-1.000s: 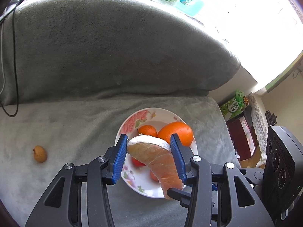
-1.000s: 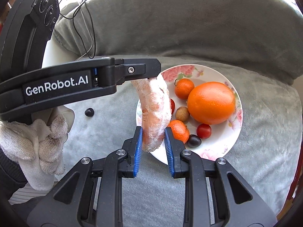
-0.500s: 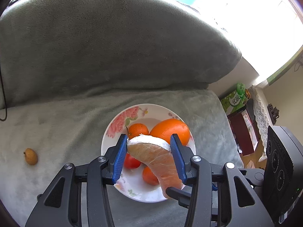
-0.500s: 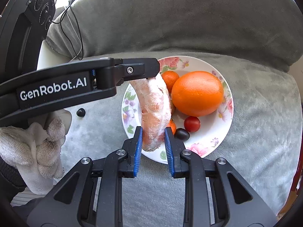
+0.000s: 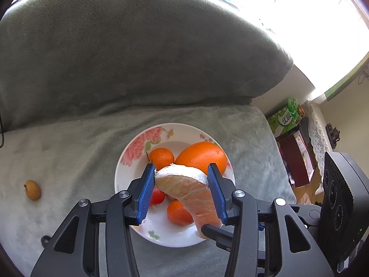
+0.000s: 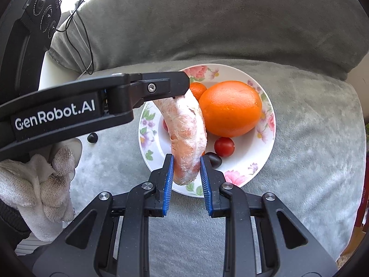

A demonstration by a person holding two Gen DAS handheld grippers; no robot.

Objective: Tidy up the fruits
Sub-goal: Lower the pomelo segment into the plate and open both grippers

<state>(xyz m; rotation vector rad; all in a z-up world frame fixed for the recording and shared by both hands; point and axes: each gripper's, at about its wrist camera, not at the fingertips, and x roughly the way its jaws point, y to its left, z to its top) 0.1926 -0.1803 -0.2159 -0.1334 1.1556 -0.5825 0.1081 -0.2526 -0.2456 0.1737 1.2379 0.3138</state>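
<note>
A peeled pomelo wedge [image 5: 186, 191] in clear wrap is held by both grippers above a white floral plate [image 5: 136, 152]. My left gripper [image 5: 181, 180] is shut on its wide end; my right gripper [image 6: 184, 168] is shut on its narrow end [image 6: 186, 138]. The plate [image 6: 265, 143] holds a large orange [image 6: 230, 108], small mandarins [image 5: 161, 157], cherry tomatoes [image 6: 224, 146] and a dark grape [image 6: 215, 159]. A loquat [image 5: 33, 189] and a dark grape [image 6: 92, 137] lie loose on the grey blanket left of the plate.
The grey blanket covers a sofa seat and backrest [image 5: 138, 57]. A black cable [image 6: 85, 34] hangs over the back at the left. Cartons and a cabinet [image 5: 293, 143] stand beyond the sofa's right end. A gloved hand [image 6: 46, 184] holds the left gripper.
Both grippers have carried the wedge left and over the plate. The plate and its fruit have shifted right and closer under the wedge in both views.
</note>
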